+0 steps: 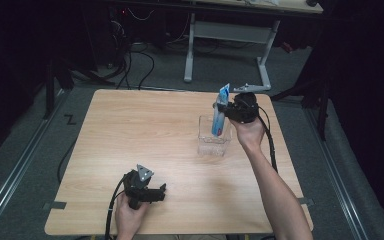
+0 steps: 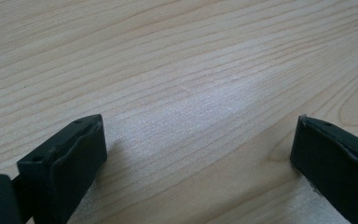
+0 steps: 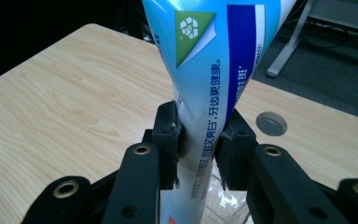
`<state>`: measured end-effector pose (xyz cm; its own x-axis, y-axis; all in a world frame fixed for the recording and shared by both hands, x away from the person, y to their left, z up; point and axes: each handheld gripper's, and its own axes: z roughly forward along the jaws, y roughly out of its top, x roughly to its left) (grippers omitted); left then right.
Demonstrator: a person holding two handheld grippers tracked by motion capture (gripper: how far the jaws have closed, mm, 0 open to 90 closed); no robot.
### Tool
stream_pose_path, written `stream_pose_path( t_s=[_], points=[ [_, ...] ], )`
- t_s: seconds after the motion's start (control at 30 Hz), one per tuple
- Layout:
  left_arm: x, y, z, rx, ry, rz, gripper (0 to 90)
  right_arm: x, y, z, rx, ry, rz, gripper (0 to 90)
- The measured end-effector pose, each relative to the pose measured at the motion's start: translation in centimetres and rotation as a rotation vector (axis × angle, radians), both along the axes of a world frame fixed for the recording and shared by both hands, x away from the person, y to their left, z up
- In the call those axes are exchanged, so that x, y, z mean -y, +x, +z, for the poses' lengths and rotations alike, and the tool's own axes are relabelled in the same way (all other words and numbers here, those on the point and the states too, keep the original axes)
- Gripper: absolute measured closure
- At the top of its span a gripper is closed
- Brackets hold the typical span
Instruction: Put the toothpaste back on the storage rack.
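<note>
The toothpaste tube [image 1: 221, 111] stands upright over the clear plastic box [image 1: 213, 142], its lower end down inside the box and its flat crimped end up. The right claw [image 3: 198, 140] is clenched on the tube's middle, both pads pinching it from 2 sides. The step looks like setting the tube into the box, or lifting it out; I cannot tell which. If setting it in, the next move calls for lowering it until it rests, then letting go. The left claw [image 1: 156, 192] lies released and idle, resting near the front edge of the wooden surface [image 1: 130, 130], well apart from the box.
</note>
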<state>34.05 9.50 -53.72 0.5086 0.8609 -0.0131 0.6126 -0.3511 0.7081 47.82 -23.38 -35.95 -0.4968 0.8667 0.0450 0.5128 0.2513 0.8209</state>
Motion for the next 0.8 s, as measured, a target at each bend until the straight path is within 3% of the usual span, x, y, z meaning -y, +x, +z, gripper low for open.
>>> stream_pose_path(
  t_s=[0.47,0.8],
  points=[
    [0.0,0.0,0.0,-0.001,-0.001,0.002,3.7,1.0,-0.6,-1.4,-0.025,-0.01,-0.005,73.0],
    [0.1,0.0,0.0,0.002,-0.004,0.005,3.7,1.0,-0.7,-2.3,-0.051,-0.045,-0.004,73.2]
  ],
)
